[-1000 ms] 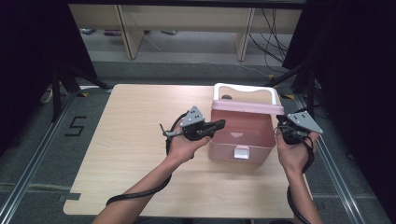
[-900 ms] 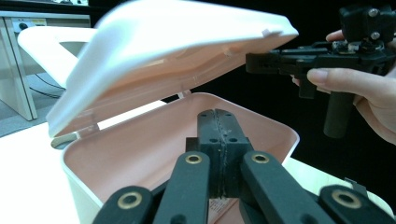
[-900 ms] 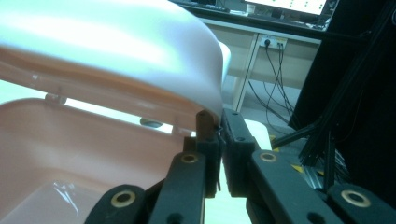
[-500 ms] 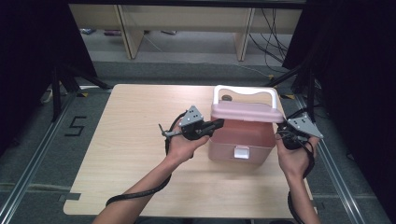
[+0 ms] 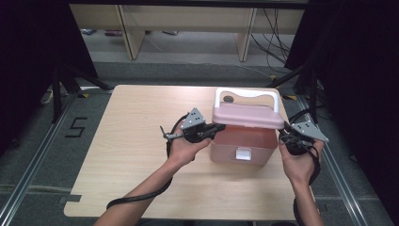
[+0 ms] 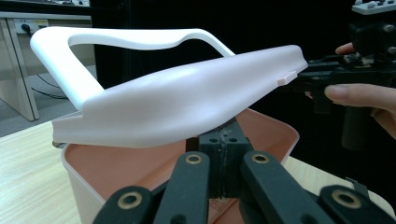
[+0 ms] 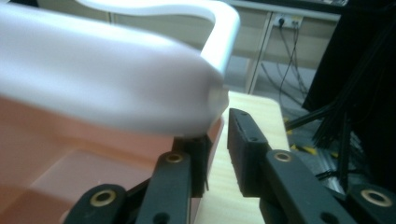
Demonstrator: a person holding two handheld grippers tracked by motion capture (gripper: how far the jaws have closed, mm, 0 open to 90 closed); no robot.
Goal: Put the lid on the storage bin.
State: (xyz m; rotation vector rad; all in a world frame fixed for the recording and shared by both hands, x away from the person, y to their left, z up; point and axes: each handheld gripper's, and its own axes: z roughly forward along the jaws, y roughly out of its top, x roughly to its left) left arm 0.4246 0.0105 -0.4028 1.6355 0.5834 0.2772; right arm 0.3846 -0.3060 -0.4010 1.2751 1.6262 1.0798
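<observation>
A pink box (image 5: 242, 143) stands on the right half of the wooden table (image 5: 136, 122). Its pink lid (image 5: 247, 117), with an upright white handle (image 5: 244, 94), hovers tilted above the rim. My left gripper (image 5: 217, 129) reaches in under the lid's left edge. In the left gripper view its jaws (image 6: 225, 158) are pressed together over the box (image 6: 116, 172), beneath the lid (image 6: 187, 102). My right gripper (image 5: 283, 137) meets the lid's right edge. In the right gripper view its jaws (image 7: 217, 158) stand slightly apart at the box's wall (image 7: 70, 154), below the lid (image 7: 93, 79).
Wooden shelving (image 5: 188, 28) and floor cables (image 5: 277, 33) lie beyond the table's far edge. Black curtains close in both sides. A taped "5" (image 5: 75, 127) marks the floor at left. The table's left half is bare wood.
The lid has risen off the box and now sits tilted above the rim. Both grippers stayed at the box's sides, the right one dropping a little lower.
</observation>
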